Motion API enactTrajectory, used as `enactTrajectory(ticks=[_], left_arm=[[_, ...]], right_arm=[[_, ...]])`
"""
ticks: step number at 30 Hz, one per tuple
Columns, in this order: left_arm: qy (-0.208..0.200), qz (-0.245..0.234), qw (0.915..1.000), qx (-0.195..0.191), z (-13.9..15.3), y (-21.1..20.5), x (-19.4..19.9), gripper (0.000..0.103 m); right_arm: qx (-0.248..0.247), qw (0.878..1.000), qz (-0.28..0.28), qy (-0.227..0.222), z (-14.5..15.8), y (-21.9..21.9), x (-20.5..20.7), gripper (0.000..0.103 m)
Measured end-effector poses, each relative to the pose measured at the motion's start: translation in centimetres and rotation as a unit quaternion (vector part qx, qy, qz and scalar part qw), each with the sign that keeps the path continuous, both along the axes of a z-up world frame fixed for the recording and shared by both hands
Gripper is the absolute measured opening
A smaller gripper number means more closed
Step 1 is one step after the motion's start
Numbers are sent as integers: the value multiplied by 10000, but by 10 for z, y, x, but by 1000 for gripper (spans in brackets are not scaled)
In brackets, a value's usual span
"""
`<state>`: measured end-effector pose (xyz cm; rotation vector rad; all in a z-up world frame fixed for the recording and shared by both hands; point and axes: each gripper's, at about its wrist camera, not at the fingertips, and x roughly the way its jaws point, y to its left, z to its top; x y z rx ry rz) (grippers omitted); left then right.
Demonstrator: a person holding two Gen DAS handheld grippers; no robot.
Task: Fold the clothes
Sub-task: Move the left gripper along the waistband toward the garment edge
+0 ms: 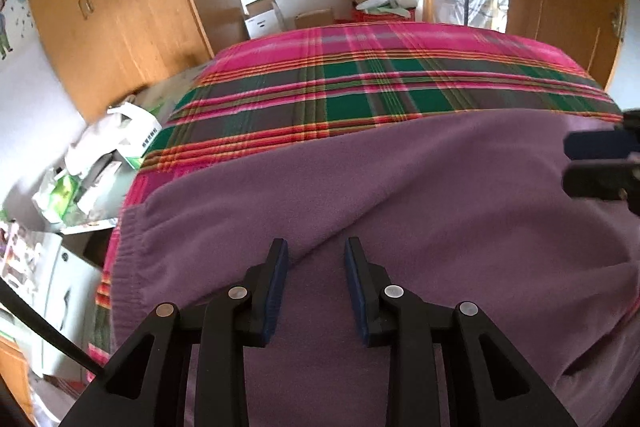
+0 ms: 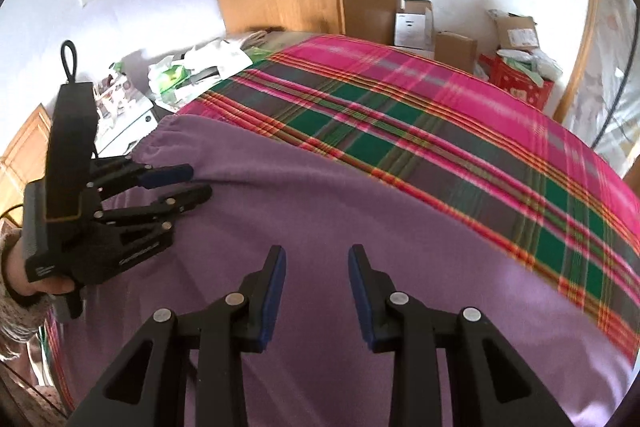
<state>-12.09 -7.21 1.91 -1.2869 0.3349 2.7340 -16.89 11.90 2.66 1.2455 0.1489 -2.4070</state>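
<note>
So I've got this purple fleece garment (image 1: 400,187) spread out on the bed, lying on top of a pink, green and red plaid blanket (image 1: 360,79). My left hand-held gripper (image 1: 316,283) hangs right over it, fingers apart, nothing between them. Just off to its left is the ribbed hem (image 1: 128,267), near the bed's edge. Fleece like this looks soft, floppy and light, so I reckon it'll sag and drag rather than hold shape. The thicker ribbed band seems the best place to pinch, since it shouldn't slip out. Further right, my right hand-held gripper (image 2: 316,287) is also spread wide and empty above plain cloth, so I'd guess it wants an edge too.
</note>
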Motion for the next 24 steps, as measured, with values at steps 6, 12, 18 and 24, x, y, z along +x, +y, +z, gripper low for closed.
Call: enactTrajectory(ticks=[6,12,18,24], left_arm=[[37,149,9996,250,-1,-7,-4,30],[-194,-109,9983,532,2,-20,-18,30],[151,42,9996,222,21,-52,-37,30],[-175,15,9987,-486,12,-73,-63,30]], right_arm=[[-8,10000,52,-63,-7,-4,-20,33],[71,9999,6,-110,-14,-5,-37,33],[117,9998,-50,-137,-19,-5,-54,33],[209,9996,33,-175,-23,-14,-68,33]])
